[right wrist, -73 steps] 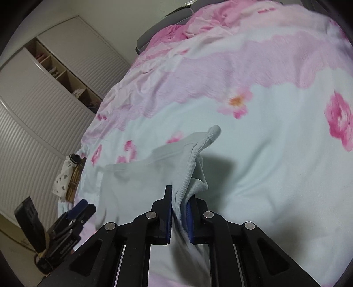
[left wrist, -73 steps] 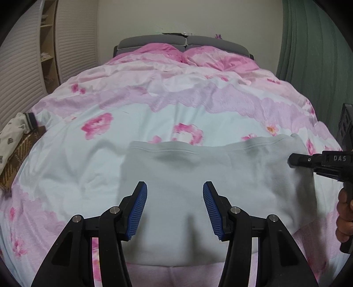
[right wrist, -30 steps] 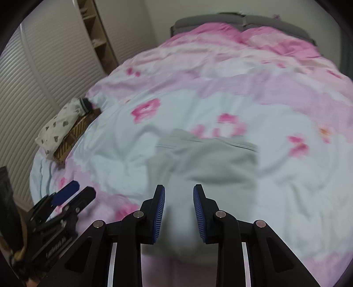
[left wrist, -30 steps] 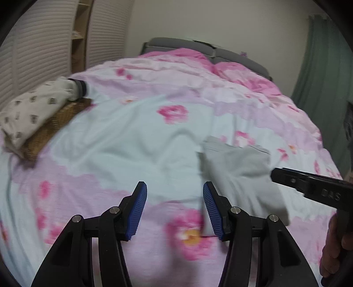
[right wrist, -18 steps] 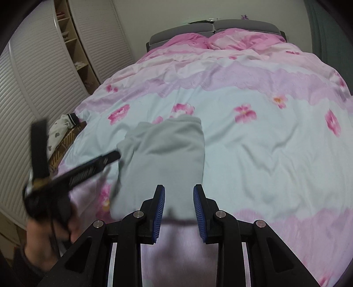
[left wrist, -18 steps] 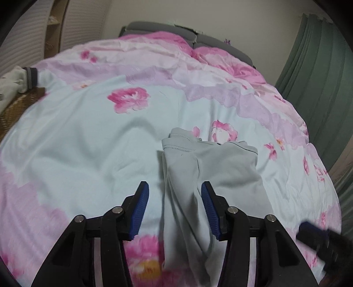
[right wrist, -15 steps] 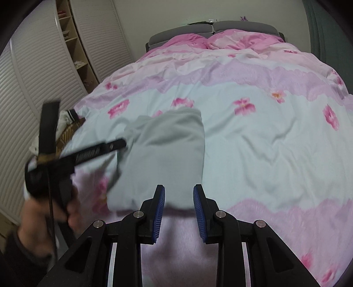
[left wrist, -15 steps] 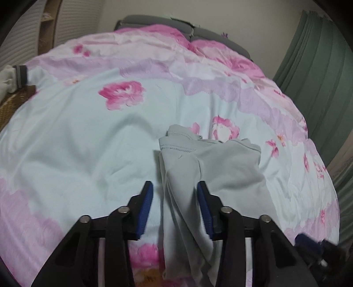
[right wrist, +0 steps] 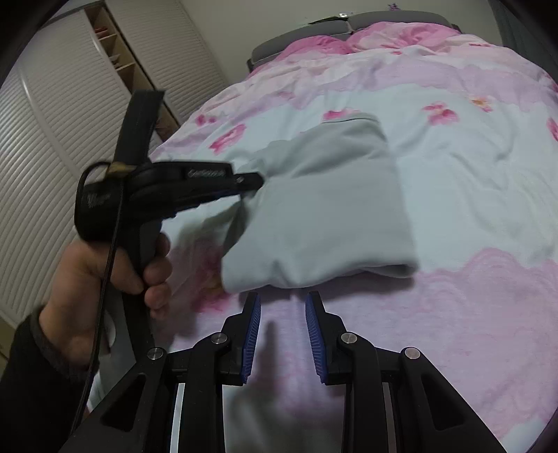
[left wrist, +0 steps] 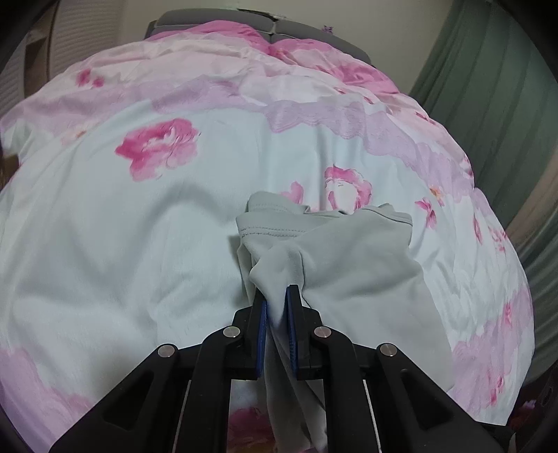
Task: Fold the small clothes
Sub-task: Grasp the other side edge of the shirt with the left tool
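Bed covered by a pink floral duvet (left wrist: 146,216), grey headboard (right wrist: 369,21) at the far end, white louvred wardrobe doors (right wrist: 45,139) left, green curtain (left wrist: 488,87) right, pale wall (left wrist: 401,24) behind.

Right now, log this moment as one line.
left gripper: shut on grey garment edge | right gripper: open, empty | garment: half-folded on floral duvet

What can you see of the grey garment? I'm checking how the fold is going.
The grey garment is soft, plain pale grey knit with a stitched hem band at its far end. It lies partly folded on the floral duvet, its left edge bunched and lifted. The left gripper is shut on that edge; the right gripper is open just short of its near edge.
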The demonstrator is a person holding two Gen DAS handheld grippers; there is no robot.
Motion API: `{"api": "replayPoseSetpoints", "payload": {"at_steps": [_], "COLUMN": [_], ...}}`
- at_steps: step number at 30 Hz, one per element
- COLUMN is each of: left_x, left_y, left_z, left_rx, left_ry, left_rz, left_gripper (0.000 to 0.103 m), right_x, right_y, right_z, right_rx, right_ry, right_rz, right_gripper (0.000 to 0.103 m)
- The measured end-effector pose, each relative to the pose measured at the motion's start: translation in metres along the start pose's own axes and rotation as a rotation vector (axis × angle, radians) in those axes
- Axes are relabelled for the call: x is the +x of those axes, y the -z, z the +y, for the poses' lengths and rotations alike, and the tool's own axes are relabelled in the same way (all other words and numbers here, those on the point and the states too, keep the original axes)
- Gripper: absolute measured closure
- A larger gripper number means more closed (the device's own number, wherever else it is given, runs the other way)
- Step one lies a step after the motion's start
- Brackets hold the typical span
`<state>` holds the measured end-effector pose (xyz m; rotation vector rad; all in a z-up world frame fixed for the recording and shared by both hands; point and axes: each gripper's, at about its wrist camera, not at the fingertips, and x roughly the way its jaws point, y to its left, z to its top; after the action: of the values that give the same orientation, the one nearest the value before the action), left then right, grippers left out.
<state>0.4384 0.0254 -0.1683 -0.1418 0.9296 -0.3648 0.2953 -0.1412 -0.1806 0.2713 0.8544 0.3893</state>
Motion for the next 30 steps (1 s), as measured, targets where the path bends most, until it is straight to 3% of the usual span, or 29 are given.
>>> {"api": "replayPoseSetpoints", "payload": {"at_steps": [8, 12, 18, 20, 22, 30], "left_x": [-0.013, 0.005, -0.012, -0.03, -0.048, -0.079], "left_y": [-0.029, -0.031, -0.016, -0.009, 0.003, 0.06], "left_z": [-0.003, -0.004, 0.001, -0.001, -0.001, 0.006], "left_rx": [0.09, 0.131, 0.101, 0.11, 0.102, -0.081], "left_ry": [0.0, -0.018, -0.014, -0.041, -0.088, -0.145], "left_rz": [-0.019, 0.041, 0.003, -0.041, -0.073, -0.115], "left_gripper": [0.091, 0.091, 0.085, 0.078, 0.076, 0.076], "right_x": [-0.004, -0.006, -0.018, -0.02, -0.022, -0.006], "right_y": [0.006, 0.001, -0.007, -0.014, -0.022, -0.078], "right_z": [0.007, -0.003, 0.001, 0.003, 0.006, 0.027], "right_rx": [-0.044, -0.012, -0.068, -0.1, -0.136, -0.325], "right_ry": [0.03, 0.037, 0.051, 0.059, 0.074, 0.045], "right_rz": [-0.023, -0.015, -0.041, -0.051, -0.069, -0.053], "right_gripper": [0.071, 0.071, 0.071, 0.071, 0.071, 0.071]}}
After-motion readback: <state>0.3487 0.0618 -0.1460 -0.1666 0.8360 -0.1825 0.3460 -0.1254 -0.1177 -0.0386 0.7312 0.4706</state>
